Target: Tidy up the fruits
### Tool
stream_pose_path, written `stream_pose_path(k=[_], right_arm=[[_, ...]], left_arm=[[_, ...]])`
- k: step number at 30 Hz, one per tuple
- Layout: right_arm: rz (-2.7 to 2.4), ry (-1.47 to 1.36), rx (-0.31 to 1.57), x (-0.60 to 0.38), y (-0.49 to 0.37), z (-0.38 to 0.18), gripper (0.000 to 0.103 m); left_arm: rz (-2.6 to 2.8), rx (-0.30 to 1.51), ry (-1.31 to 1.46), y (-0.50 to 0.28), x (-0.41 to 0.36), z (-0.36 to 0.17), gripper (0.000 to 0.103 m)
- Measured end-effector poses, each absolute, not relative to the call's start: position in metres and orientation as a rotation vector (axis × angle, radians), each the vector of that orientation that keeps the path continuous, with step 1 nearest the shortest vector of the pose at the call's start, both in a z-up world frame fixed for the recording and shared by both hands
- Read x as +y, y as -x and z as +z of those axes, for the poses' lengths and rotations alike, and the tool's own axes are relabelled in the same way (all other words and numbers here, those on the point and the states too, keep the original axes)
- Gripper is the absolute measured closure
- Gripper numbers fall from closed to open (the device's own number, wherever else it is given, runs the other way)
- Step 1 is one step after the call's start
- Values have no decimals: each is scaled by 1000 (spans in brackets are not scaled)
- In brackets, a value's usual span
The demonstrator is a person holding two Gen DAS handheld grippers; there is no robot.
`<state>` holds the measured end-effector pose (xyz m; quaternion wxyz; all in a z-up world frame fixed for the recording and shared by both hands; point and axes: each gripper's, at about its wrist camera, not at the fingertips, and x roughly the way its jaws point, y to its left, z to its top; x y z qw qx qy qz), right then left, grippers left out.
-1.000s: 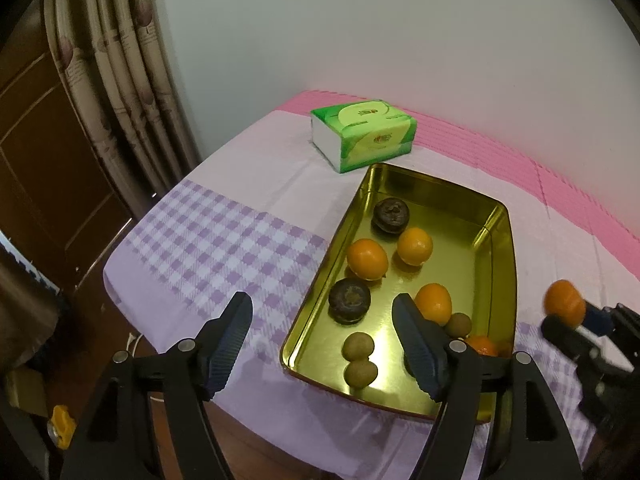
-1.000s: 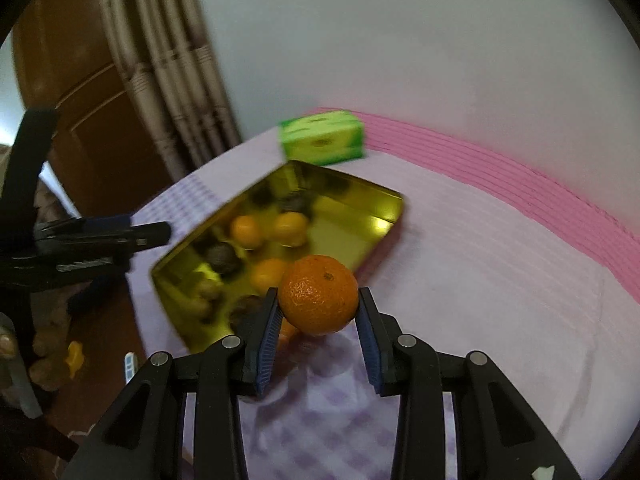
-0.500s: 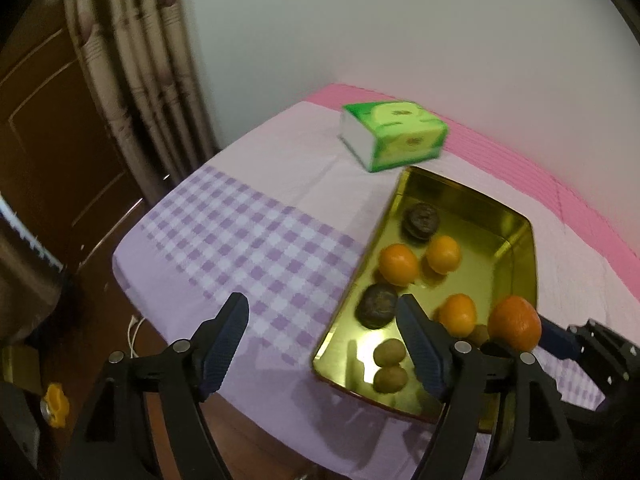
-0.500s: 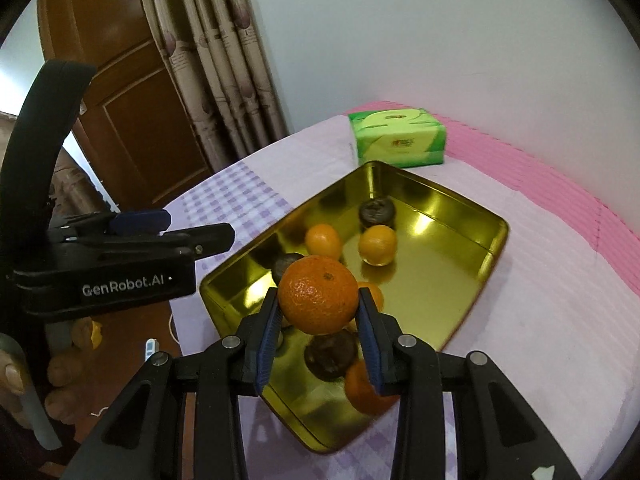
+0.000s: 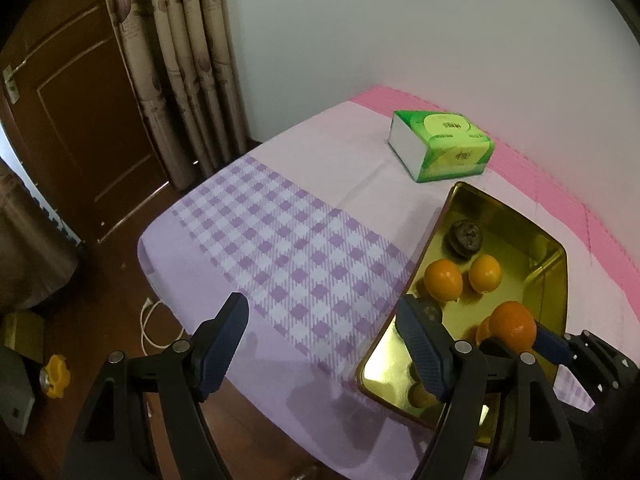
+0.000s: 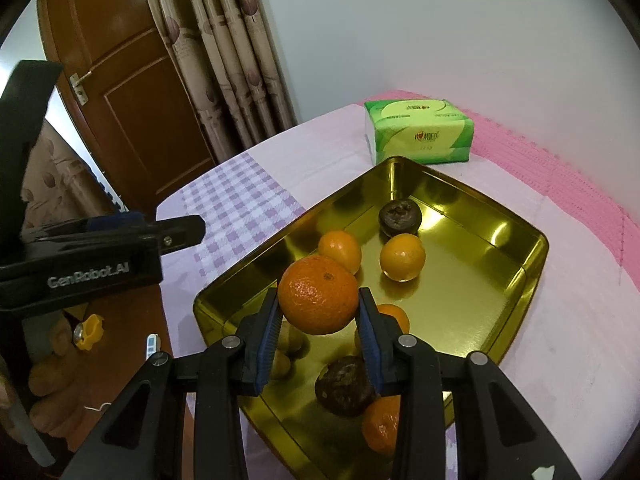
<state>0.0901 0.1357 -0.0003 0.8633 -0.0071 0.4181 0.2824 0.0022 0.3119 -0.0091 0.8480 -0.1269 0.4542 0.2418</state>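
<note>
aloft, orange (image 6: 318,300) in right gripper (image 6: 319,332)

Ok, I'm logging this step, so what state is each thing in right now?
Right gripper: shut on the tangerine, above the tray.
Tangerine: held, off the tray floor.
Left gripper: open, holds nothing, over the tablecloth's edge.
Tray: flat on the table, holds oranges and dark fruits.
Tissue pack: lies flat beyond the tray.
Door: shut, as far as shown.

white wall (image 5: 400,20), patterned curtain (image 5: 180,60), brown wooden door (image 5: 72,120).
</note>
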Motion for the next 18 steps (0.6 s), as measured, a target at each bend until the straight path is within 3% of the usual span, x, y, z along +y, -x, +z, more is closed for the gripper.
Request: stream_pose_path(k=[18], right_arm=[[594,-6,859,137,-94,-4,65]], left_arm=[[449,941,247,-5,301,-6,26]])
